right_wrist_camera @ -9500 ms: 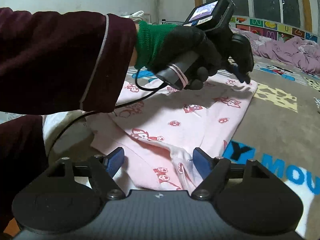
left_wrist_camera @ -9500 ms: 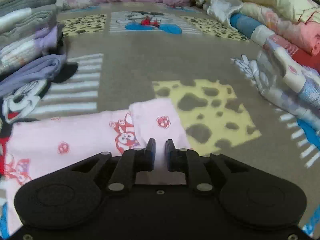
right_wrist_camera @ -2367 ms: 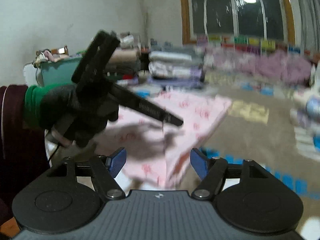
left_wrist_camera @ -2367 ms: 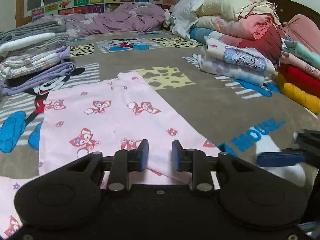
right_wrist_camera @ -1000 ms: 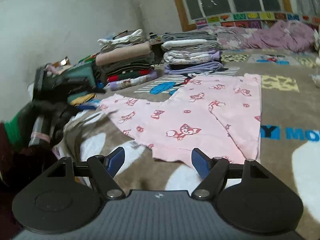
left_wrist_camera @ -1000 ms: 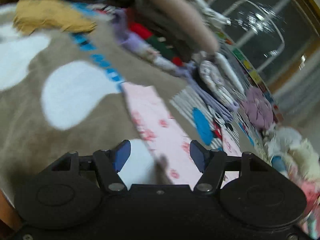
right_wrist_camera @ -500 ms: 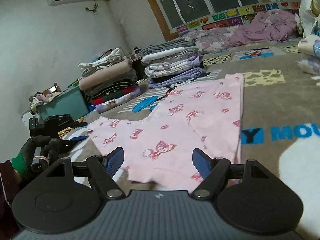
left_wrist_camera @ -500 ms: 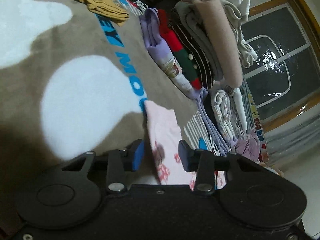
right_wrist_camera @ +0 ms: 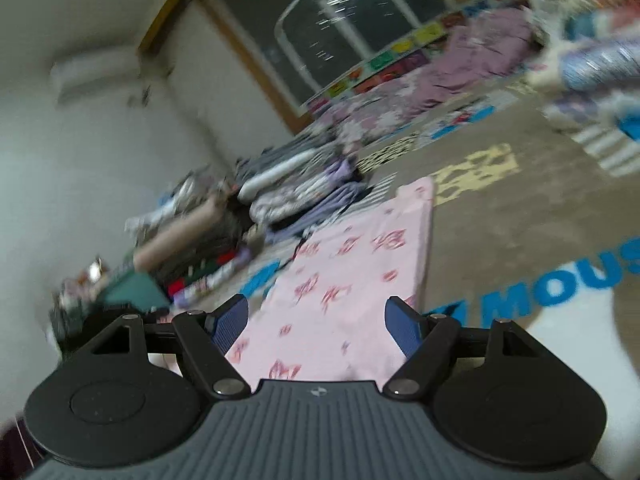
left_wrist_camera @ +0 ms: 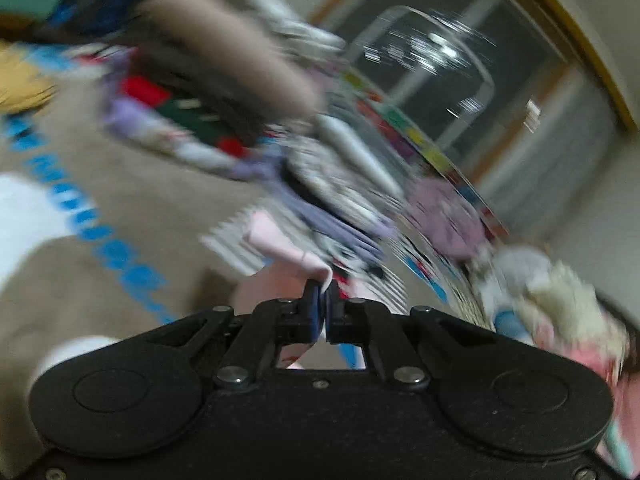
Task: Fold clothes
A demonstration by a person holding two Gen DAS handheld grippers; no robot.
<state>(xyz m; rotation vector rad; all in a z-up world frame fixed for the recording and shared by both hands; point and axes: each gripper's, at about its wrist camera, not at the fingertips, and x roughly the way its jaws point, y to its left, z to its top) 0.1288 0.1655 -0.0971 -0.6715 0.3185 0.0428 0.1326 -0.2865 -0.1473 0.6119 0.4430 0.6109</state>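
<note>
- Pink garment (right_wrist_camera: 352, 280), printed with small red figures, lies spread flat on the brown cartoon blanket (right_wrist_camera: 500, 220); I take the blanket's blue lettering (right_wrist_camera: 560, 280) as my landmark.
- From my right wrist view, the garment sits just left of the lettering, its long edge running up and away from it toward the folded stacks.
- Right gripper (right_wrist_camera: 318, 322): jaws stand wide apart, blue pads on either side of the garment's near end, nothing pinched between them. The cloth lies below and beyond the pads; I cannot tell whether they touch it.
- Left gripper (left_wrist_camera: 321, 300): jaws fully closed, pads pressed together on an edge of the pink garment (left_wrist_camera: 288, 252). The caught cloth rises off the blanket and curls over just above the fingertips.
- In my left wrist view, the lettering (left_wrist_camera: 92, 224) runs down the left side; the lifted pink edge is to the right of it, near the striped patch of the blanket.
- Folded clothes stacks (right_wrist_camera: 296, 188) sit beyond the garment's far left side, well away from the lettering; a second pile (right_wrist_camera: 592, 60) stands above the lettering at upper right.
- Both views are heavily smeared; fine detail on the stacks is unreadable.
- Dark window (right_wrist_camera: 344, 20) fills the far wall behind everything.
</note>
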